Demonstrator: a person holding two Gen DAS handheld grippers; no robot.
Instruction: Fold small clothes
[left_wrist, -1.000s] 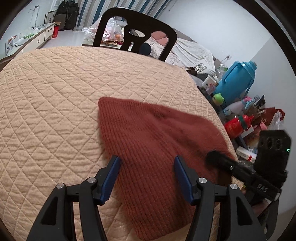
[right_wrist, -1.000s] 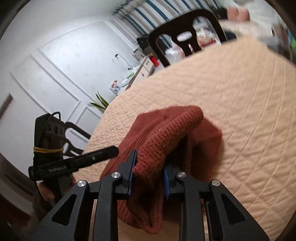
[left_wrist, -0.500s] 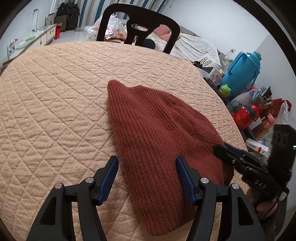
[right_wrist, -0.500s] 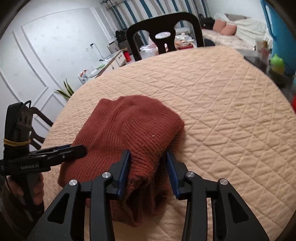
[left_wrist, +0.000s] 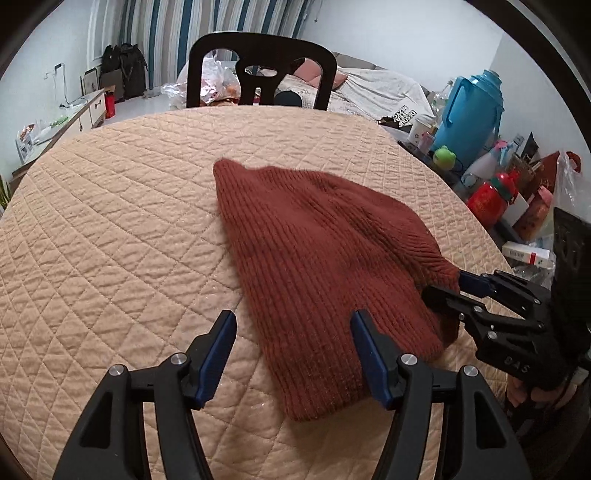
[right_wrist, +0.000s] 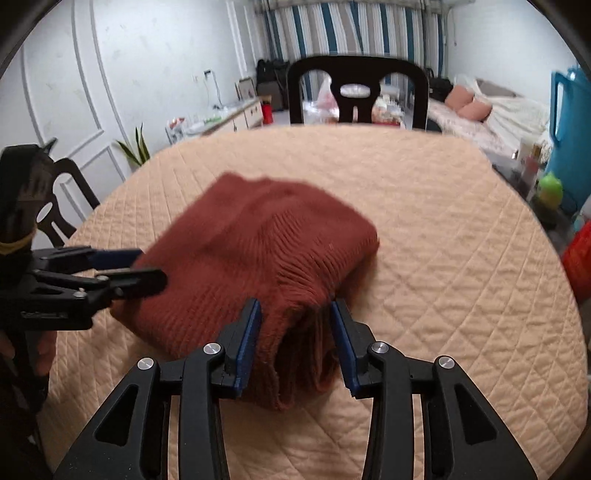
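1. A round table under a peach quilted cover (left_wrist: 110, 240) fills your view. Its diamond stitching is soft and slightly puckered, so it is likely to drag on wool.
2. Nearest you, the left gripper (left_wrist: 292, 319) stands wide with nothing held. Its right pad hangs over the near edge of the rust-brown knit cap (left_wrist: 314, 240) and its left pad over bare quilt.
3. The right gripper (right_wrist: 296, 308) has just been opening. Its jaws are now half-wide around a thick bunched fold of the cap's near right corner. The wool sits between the pads without being visibly squeezed, so I judge it released.
4. The cap lies straight ahead of both tools, in the middle of the table toward your side. Its long axis runs from the hem near you to a narrower crown pointing away and to the left. The right tool is already at the cloth, so it is the nearer one for the next pinch.
5. The cap is ribbed, stretchy and limp, and lies doubled and puffy rather than flat. Expect it to sag and spring back.
6. Beyond the table stand a dark chair (left_wrist: 258, 55) with a cut-out back and, to the right, a blue jug (left_wrist: 469, 114) among clutter.
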